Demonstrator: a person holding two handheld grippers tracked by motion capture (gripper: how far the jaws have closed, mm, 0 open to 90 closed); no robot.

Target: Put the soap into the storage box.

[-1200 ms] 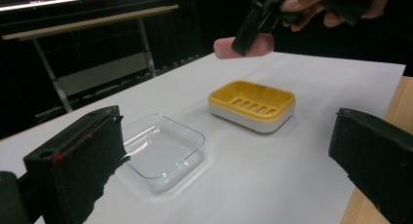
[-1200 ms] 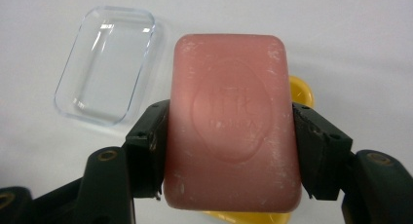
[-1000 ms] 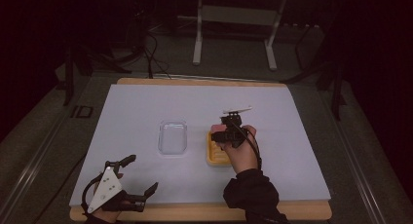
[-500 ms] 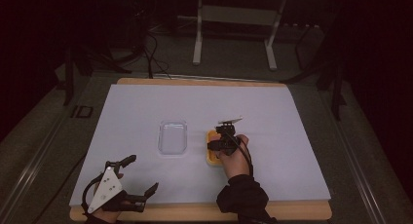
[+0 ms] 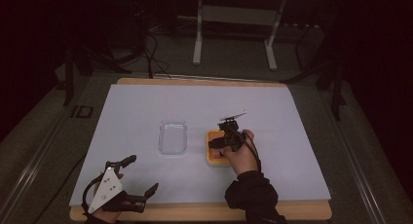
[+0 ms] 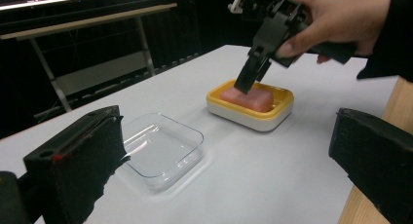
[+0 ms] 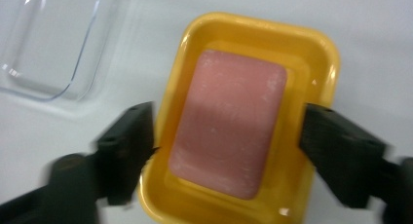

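A pink rectangular bar of soap (image 7: 229,121) is lying flat in a yellow dish (image 7: 321,53) with a white base, which is sitting on the pale sheet (image 5: 146,102) covering the table, a little right of the sheet's middle in the high view. The dish is being straddled from above by the right gripper (image 7: 226,151): in the right gripper view one black jaw is being held down by each long side of the bar, over the dish's edges, with a gap showing between each jaw and the soap. The jaws are being kept spread wider than the bar, and nothing is being gripped by them. From the left gripper view the near jaw's tip is seen down close to the top of the soap; whether it is touching cannot be told. The right hand (image 5: 238,153) is wrapped around the gripper's handle, and a dark sleeve (image 5: 251,195) is being shown behind it.

Just left of the dish, apart from it, a clear plastic tray (image 5: 173,136) is lying on the sheet.

Well apart from both, at the near left corner of the sheet, the left gripper (image 5: 141,177) is being held low by the left hand (image 5: 104,215). Its jaws are being held wide apart, and nothing is being held between them. Wooden table edge (image 5: 195,212) is showing along the near side.
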